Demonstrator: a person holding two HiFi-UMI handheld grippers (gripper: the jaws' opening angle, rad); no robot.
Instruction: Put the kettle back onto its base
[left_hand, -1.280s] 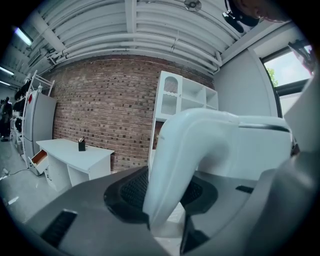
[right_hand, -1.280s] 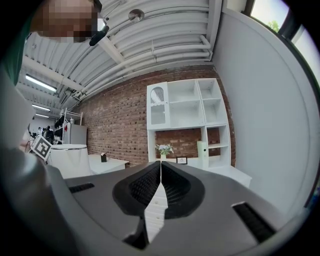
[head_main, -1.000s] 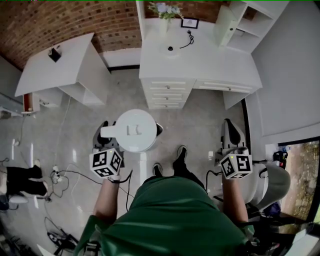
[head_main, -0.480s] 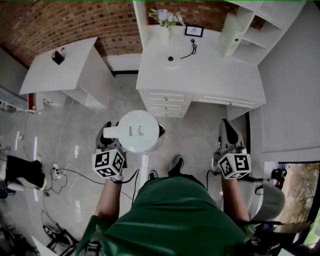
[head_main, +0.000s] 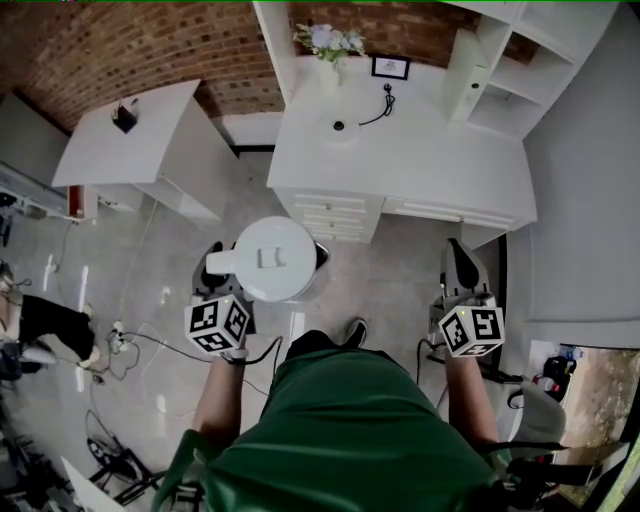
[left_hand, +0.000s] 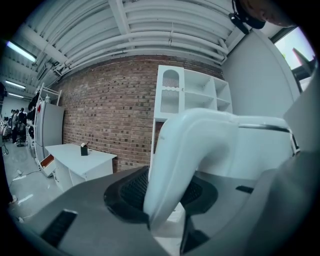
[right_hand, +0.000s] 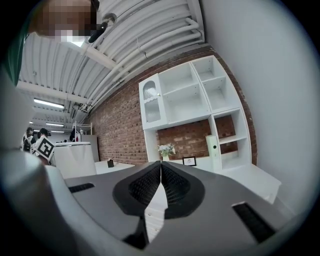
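My left gripper (head_main: 216, 283) had its fingers (left_hand: 131, 192) clamped on the curved white plastic handle (left_hand: 186, 155) of the round white electric kettle (head_main: 274, 258). The kettle hung above the floor just in front of the white counter (head_main: 430, 165) with drawers, clear of it. The small round kettle base (head_main: 339, 126) sat near the back of that counter, well apart from the kettle. My right gripper (head_main: 461, 280), also in front of the counter, had its fingers (right_hand: 145, 187) pressed together on nothing.

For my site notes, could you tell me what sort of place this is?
Probably a staged room in an industrial hall: a white desk and shelves against a brick wall, under bare ceiling pipes.
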